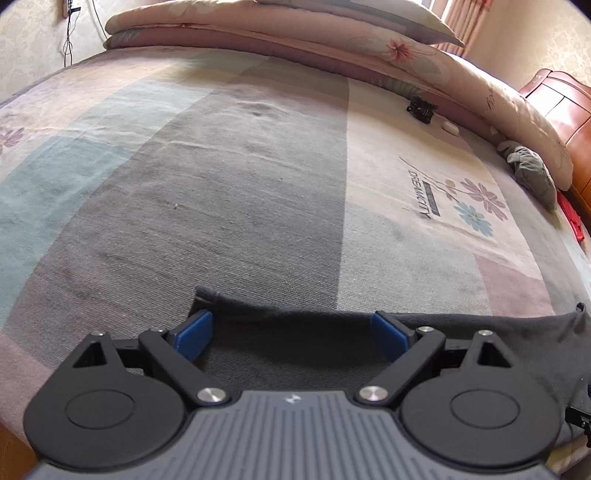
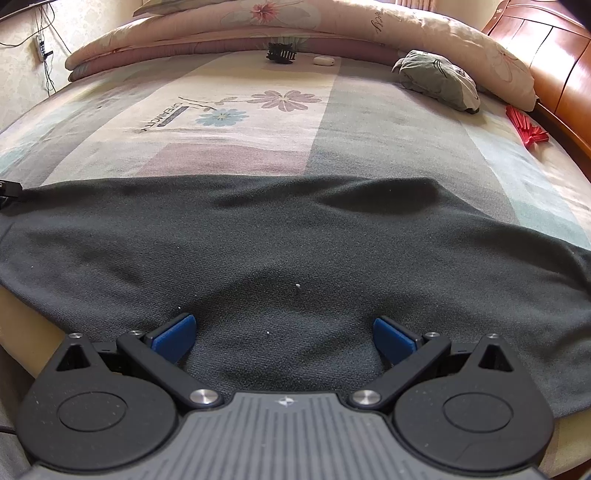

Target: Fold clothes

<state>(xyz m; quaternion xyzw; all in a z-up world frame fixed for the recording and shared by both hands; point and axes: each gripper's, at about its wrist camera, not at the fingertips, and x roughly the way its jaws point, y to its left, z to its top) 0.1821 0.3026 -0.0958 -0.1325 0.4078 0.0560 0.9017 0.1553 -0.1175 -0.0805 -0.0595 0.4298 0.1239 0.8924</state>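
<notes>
- The left gripper (image 1: 291, 334) stood at the bottom centre of its view with its blue pads (image 1: 194, 334) spread wide, nothing clamped between them.
- The dark grey garment (image 1: 295, 350) lay flat on the bed beneath that gripper; its far edge ran just beyond the pad tips, and its corner sat just above the left pad, with the cloth stretching off to the lower right of the frame.
- The right gripper (image 2: 284, 338) was likewise wide apart at the bottom centre of its view, holding nothing.
- There the dark grey garment (image 2: 295, 240) filled the lower half of the frame, both pads hovering over its near part; whether they touched the cloth I cannot tell.
- Beyond the garment spread the striped bedsheet (image 2: 258, 110) with a flower print.
- Farther off, a crumpled grey-green cloth (image 2: 439, 79) lay at upper right, a black hair clip (image 2: 281, 53) at top centre, a red object (image 2: 526, 127) at the right edge.
- A folded quilt (image 2: 332, 26) closed the top of the frame.
</notes>
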